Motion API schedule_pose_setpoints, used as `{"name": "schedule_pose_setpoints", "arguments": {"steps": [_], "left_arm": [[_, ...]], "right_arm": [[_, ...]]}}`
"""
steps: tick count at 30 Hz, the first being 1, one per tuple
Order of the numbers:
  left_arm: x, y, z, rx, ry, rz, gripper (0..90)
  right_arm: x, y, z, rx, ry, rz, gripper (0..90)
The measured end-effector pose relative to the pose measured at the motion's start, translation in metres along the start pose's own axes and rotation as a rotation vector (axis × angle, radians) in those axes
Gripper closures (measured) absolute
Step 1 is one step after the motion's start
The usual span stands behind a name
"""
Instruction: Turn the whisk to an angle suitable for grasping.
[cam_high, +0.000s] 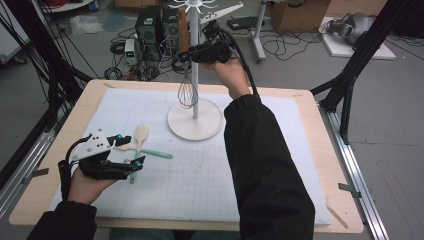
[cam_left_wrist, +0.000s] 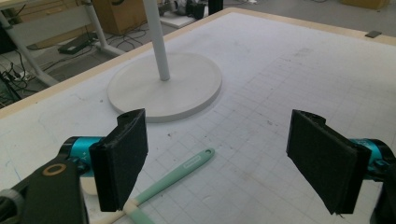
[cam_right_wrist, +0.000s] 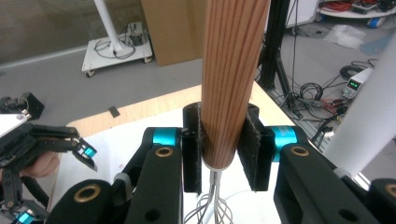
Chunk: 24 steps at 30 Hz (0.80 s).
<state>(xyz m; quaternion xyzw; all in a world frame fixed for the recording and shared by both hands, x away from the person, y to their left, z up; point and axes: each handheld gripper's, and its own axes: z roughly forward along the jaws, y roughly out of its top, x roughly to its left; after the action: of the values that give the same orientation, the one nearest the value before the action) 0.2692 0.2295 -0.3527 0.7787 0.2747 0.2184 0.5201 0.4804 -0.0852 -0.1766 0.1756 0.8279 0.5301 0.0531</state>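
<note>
The right hand-held gripper (cam_right_wrist: 219, 154) is clamping the whisk (cam_right_wrist: 229, 79) upright beside the stand (cam_high: 195, 107), while the left hand-held gripper (cam_left_wrist: 224, 158) is hovering with jaws apart.

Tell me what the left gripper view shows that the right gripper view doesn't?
Left gripper view: the left tool with jaws wide apart, hanging above a mint-handled utensil, plus the stand's round white base.

Right gripper view: the right tool clamped on the whisk's wooden handle, with the wires hanging below it.

Shared: the white gridded mat and the stand's white pole.
</note>
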Motion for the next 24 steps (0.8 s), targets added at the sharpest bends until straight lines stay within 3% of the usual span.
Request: {"name": "schedule_pose_setpoints", "arguments": {"steps": [15,24], "left_arm": [[0.0,0.0,-0.001,-0.004,0.002,0.001,21.0],[0.0,0.001,-0.002,-0.006,0.003,0.001,20.9]], "right_arm": [[-0.003,-0.006,-0.002,-0.018,-0.017,0.032,71.7],[0.005,-0.01,-0.015,-0.052,-0.068,0.031,56.9]]}}
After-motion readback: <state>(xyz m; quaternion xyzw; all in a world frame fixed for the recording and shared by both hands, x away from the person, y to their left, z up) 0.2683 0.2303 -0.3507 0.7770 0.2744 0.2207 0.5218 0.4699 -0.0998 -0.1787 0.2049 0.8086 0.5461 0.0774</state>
